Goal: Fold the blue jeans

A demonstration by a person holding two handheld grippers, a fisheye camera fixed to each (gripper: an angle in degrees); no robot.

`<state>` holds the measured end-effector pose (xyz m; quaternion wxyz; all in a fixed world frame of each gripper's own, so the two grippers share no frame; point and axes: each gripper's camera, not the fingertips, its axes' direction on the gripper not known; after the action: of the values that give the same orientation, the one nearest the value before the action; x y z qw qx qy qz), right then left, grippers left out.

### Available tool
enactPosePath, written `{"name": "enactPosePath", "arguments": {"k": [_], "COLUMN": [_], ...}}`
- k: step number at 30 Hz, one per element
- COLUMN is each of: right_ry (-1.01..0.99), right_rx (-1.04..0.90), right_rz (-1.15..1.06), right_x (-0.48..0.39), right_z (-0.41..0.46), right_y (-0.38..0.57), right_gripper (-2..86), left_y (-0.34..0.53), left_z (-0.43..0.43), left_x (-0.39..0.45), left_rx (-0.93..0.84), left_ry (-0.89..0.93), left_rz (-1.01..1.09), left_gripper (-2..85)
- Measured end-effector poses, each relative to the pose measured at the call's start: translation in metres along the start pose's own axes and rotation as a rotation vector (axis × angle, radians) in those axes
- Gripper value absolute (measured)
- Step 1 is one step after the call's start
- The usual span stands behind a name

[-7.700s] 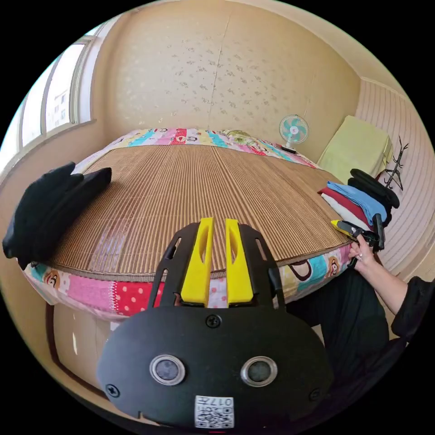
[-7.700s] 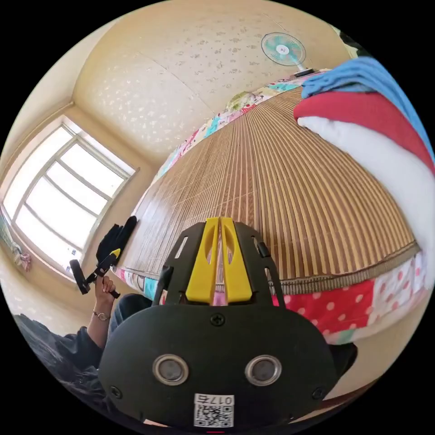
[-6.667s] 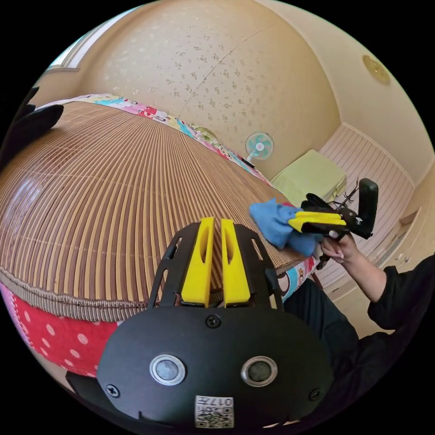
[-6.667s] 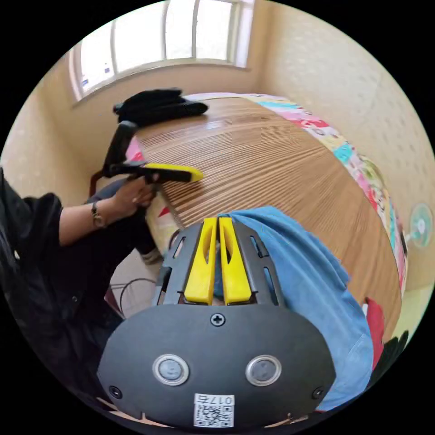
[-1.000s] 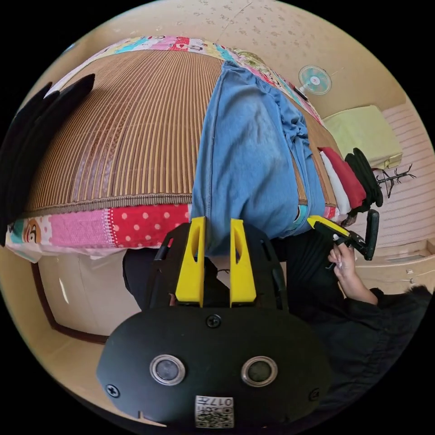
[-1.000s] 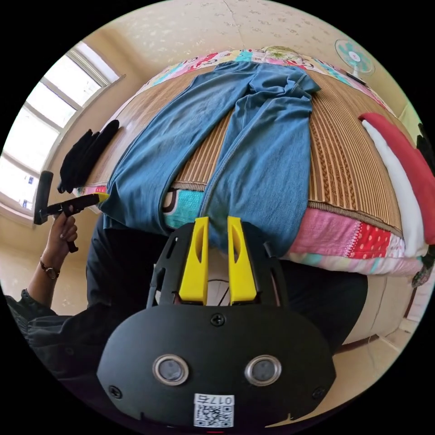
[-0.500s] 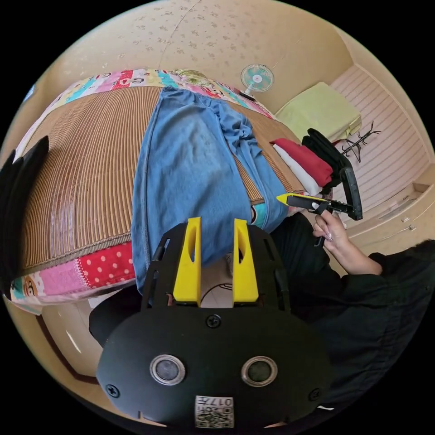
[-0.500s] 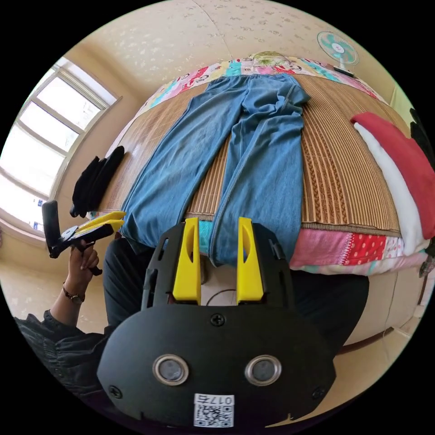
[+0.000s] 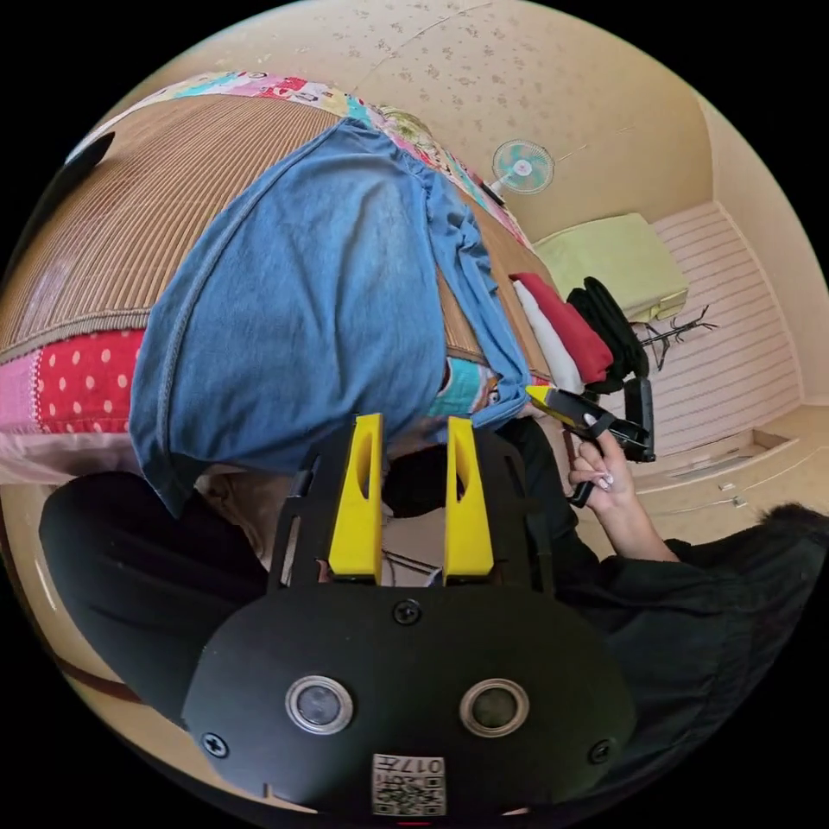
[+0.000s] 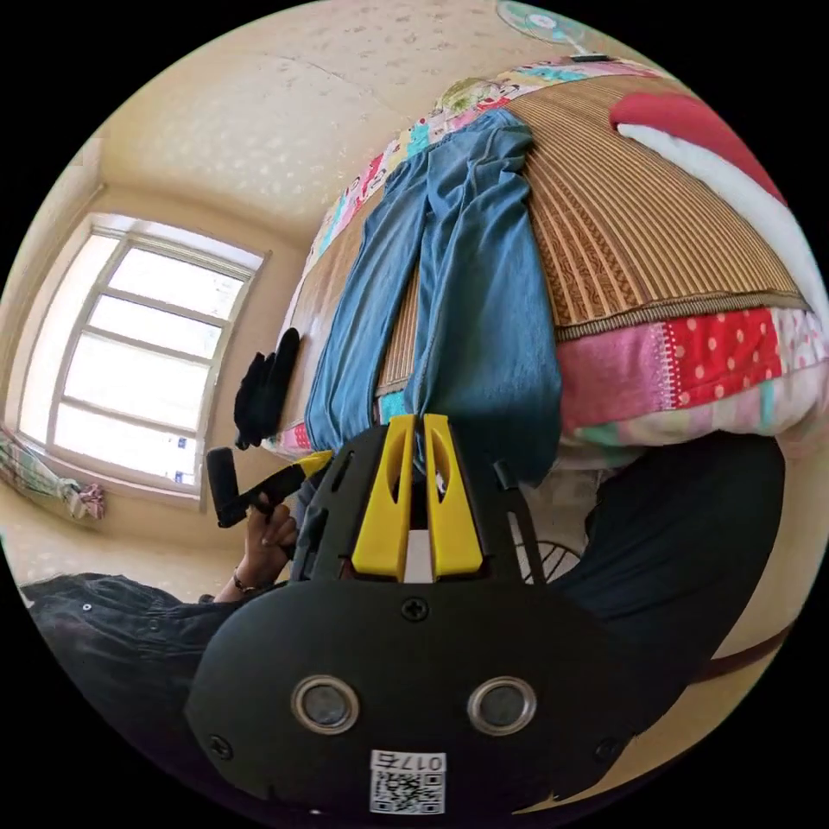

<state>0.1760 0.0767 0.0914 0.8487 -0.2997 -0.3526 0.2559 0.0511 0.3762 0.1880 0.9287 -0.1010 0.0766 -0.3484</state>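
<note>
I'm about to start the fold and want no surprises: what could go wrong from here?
The blue jeans have both leg ends hanging off the bed edge, so they may slide down. The left gripper is open below one hem; a shallow bite could slip. The clothes pile lies close beside the jeans, so a wide fold may knock it.

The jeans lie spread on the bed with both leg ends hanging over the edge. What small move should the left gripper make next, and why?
Probably ease the left gripper forward and close it on the hem of the blue jeans. Its jaws stand open just short of the hanging leg end, gripping nothing, while the right gripper is closed up at the other leg's hem.
</note>
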Motion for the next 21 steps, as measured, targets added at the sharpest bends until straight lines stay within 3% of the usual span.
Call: {"name": "enactPosePath", "arguments": {"k": [5,12,15,18,21], "right_ry": [-0.254,-0.276,-0.28,-0.224,-0.164], "right_rx": [0.059,0.027,0.024,-0.044,-0.127], "right_rz": [0.088,-0.003,-0.011,-0.023,-0.042], "right_x": [0.034,0.018,0.022,0.034,0.055], "right_z": [-0.046,-0.08,-0.091,-0.095,-0.103], "right_y": [0.01,0.014,0.021,0.026,0.024], "right_gripper": [2.5,2.5,2.6,2.9,3.7], "left_y": [-0.005,-0.011,-0.002,0.013,0.029], "left_z": [0.006,0.053,0.076,0.062,0.038], "left_x": [0.066,0.15,0.147,0.132,0.117], "left_rx": [-0.056,-0.175,-0.295,-0.248,-0.191], "left_ry": [0.099,-0.043,0.017,0.252,0.287], "left_rz": [0.292,0.674,0.687,0.62,0.523], "left_gripper": [12.7,11.4,1.2,-0.4,-0.8]}}
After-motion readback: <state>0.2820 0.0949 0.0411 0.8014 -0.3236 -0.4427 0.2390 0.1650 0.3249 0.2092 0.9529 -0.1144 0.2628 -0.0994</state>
